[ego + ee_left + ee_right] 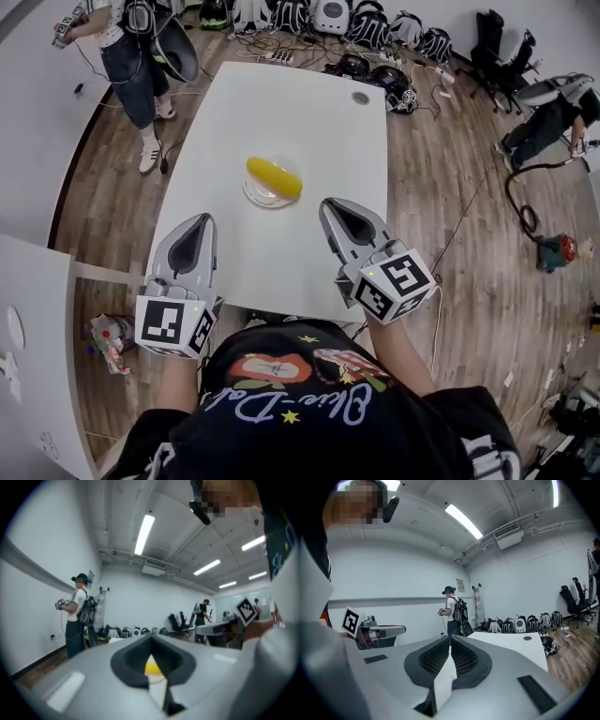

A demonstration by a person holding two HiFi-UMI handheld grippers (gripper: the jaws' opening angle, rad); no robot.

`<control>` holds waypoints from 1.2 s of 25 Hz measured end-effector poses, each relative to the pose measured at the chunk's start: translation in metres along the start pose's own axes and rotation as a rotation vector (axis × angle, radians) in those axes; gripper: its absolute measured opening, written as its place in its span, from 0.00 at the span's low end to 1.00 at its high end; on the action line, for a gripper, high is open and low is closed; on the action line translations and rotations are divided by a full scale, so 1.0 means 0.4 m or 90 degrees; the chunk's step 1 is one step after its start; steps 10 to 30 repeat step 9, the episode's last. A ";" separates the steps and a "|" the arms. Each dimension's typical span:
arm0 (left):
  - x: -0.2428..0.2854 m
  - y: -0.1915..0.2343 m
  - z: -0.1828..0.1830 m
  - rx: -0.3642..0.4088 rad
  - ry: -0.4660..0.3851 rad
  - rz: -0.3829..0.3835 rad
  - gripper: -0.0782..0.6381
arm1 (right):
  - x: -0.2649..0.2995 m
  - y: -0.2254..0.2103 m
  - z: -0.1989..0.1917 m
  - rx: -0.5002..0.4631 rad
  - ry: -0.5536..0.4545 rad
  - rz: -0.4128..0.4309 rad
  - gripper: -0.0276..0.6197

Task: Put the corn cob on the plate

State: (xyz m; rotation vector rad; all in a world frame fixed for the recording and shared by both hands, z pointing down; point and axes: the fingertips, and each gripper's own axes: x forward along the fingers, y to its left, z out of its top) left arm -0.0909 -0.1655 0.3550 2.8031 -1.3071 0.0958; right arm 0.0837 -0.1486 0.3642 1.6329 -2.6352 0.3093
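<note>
A yellow corn cob [274, 177] lies on a small clear plate [253, 195] in the middle of the white table [281, 103]. My left gripper [201, 221] hovers over the table's near left part, shut and empty, its tips pointing at the plate. My right gripper [328, 204] sits just right of the plate, a little nearer to me, shut with nothing between its jaws. In the left gripper view the corn cob [153, 668] shows through the notch below the closed left gripper tips [151, 638]. The right gripper view has the right gripper tips [450, 638] meeting over the table.
A round cable hole [361, 97] marks the table's far right corner. A person [131, 56] stands at the far left end, another person [553, 122] at the right. Backpacks [309, 17] line the back wall beside office chairs [497, 47]. A white cabinet [28, 319] stands at my left.
</note>
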 end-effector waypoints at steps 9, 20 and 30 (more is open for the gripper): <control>-0.008 0.025 -0.001 0.003 0.010 0.010 0.10 | 0.019 0.007 0.006 -0.003 0.010 -0.001 0.08; -0.008 0.025 -0.001 0.003 0.010 0.010 0.10 | 0.019 0.007 0.006 -0.003 0.010 -0.001 0.08; -0.008 0.025 -0.001 0.003 0.010 0.010 0.10 | 0.019 0.007 0.006 -0.003 0.010 -0.001 0.08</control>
